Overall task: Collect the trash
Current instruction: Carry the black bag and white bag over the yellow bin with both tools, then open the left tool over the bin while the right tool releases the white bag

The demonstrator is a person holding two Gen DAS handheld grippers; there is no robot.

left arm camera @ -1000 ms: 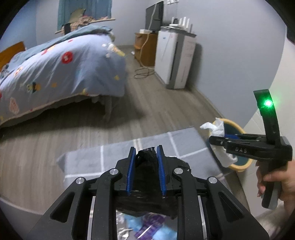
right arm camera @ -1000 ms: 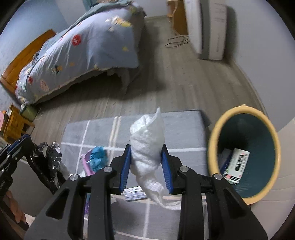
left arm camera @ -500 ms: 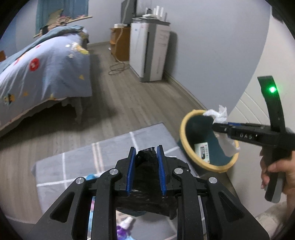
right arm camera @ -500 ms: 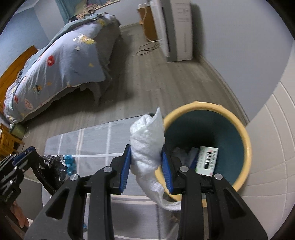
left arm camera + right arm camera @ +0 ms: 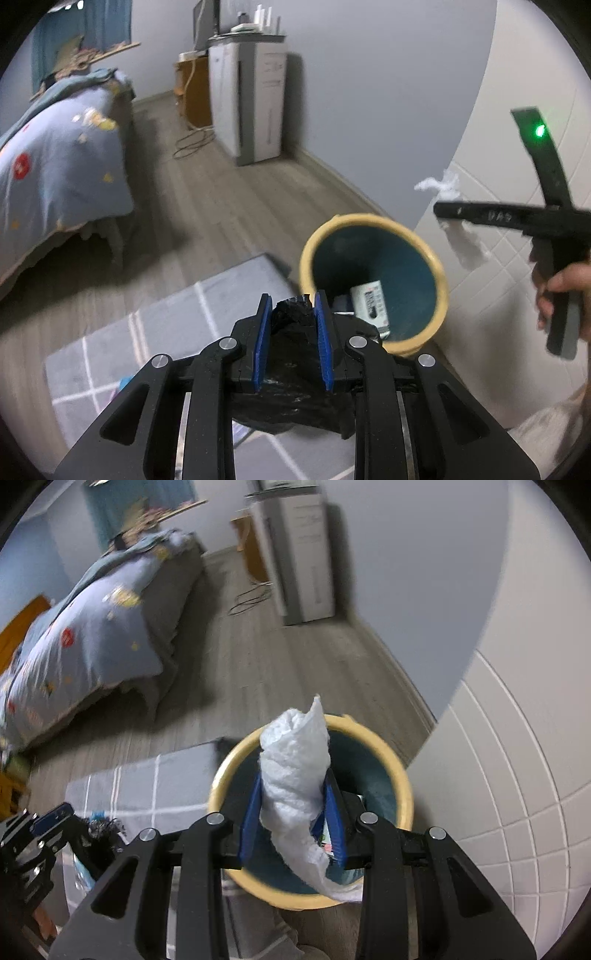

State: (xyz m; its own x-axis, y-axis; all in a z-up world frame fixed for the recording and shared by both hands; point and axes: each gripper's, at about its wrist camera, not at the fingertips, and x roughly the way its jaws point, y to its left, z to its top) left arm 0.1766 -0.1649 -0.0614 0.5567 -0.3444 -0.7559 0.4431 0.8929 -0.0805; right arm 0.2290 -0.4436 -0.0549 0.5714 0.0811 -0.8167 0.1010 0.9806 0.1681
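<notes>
My right gripper (image 5: 293, 794) is shut on a white crumpled tissue (image 5: 295, 768) and holds it right above the yellow-rimmed teal bin (image 5: 400, 775). In the left wrist view the right gripper (image 5: 448, 212) with the tissue (image 5: 463, 243) hangs up and right of the bin (image 5: 439, 273). My left gripper (image 5: 291, 321) is shut on a crumpled black plastic bag (image 5: 291, 369), just left of the bin rim. A white carton (image 5: 371, 301) lies inside the bin.
A grey checked rug (image 5: 155, 332) lies left of the bin with small blue scraps (image 5: 98, 816) on it. A bed with a blue quilt (image 5: 55, 177) stands at left. A white appliance (image 5: 255, 107) and wooden cabinet stand by the far wall; tiled wall (image 5: 517, 794) at right.
Both grippers have swung right toward the bin. The tissue now hangs over the bin's opening, and the black bag has come up to the bin's left rim.
</notes>
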